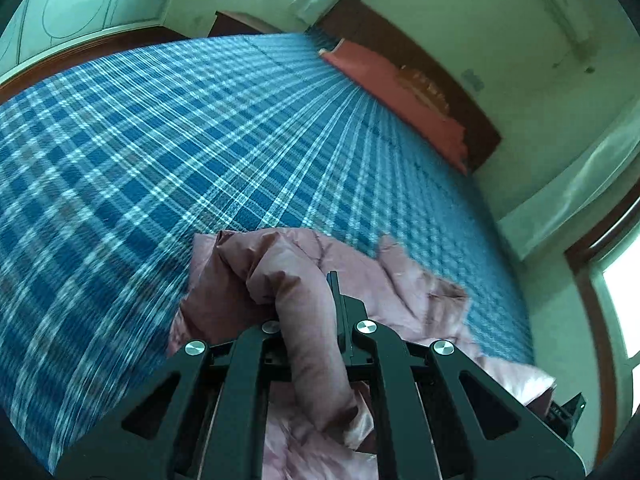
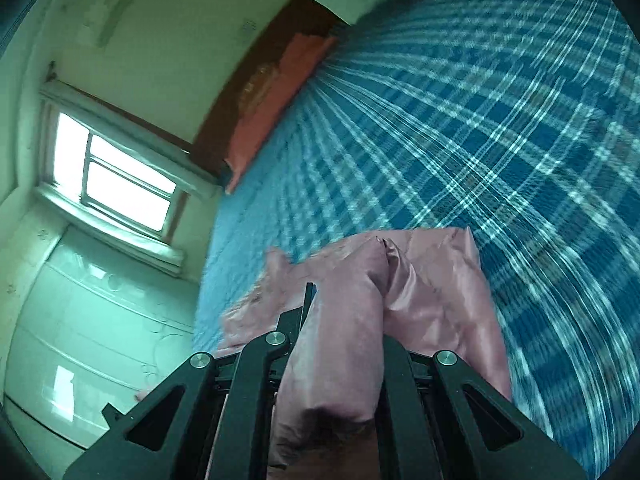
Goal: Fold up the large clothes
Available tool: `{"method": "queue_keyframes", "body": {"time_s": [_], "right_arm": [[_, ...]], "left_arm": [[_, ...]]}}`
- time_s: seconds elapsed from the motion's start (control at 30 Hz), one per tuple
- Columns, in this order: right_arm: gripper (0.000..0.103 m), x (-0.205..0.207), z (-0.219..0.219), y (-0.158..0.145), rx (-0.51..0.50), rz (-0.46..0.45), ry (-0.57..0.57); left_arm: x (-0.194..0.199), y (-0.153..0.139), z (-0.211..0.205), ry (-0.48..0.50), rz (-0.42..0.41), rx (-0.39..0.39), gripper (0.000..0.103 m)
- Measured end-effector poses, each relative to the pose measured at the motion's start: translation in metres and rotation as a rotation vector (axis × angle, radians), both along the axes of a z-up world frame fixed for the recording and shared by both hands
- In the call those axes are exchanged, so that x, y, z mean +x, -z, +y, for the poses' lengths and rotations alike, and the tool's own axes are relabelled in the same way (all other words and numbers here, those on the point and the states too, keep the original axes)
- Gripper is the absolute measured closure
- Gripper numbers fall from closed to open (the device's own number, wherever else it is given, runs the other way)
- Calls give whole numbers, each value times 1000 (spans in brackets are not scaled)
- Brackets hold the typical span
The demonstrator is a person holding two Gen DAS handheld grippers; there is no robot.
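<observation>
Left gripper and right gripper clamped on pink garment, blue plaid bedspread, window.

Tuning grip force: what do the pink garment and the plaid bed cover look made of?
Pink garment: thin, smooth woven fabric with a soft sheen, satin or nylon-like; it puffs into rolls, so possibly padded. Both the left gripper and right gripper are shut on bunched folds of it.
Plaid bed cover: matte woven cloth, cotton-like; motion blur hides the weave.

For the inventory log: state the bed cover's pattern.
Blue plaid with white stripes on the bed cover; clearest in the left wrist view.
</observation>
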State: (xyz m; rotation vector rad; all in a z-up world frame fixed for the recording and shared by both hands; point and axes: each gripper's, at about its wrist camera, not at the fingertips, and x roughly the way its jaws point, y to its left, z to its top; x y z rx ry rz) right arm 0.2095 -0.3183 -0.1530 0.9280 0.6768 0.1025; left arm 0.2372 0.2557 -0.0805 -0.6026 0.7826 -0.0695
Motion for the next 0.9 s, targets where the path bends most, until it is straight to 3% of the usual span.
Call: {"method": "queue_keyframes", "body": {"time_s": [0.3, 0.53, 0.63, 0.7, 0.77, 0.9], "right_arm": [[96, 41, 3, 13, -58, 38, -3], [91, 58, 3, 8, -63, 60, 0], [76, 56, 4, -5, -67, 32, -4], [38, 52, 4, -15, -75, 1, 13], [34, 47, 4, -25, -98, -23, 28], [34, 38, 9, -41, -164, -50, 22]], "left_arm": [[50, 29, -9, 13, 37, 72, 97], [69, 27, -11, 19, 52, 55, 90], [67, 20, -9, 24, 43, 35, 78], [62, 13, -6, 25, 17, 9, 53], [57, 5, -4, 17, -8, -8, 43], [45, -10, 2, -11, -43, 3, 39]]}}
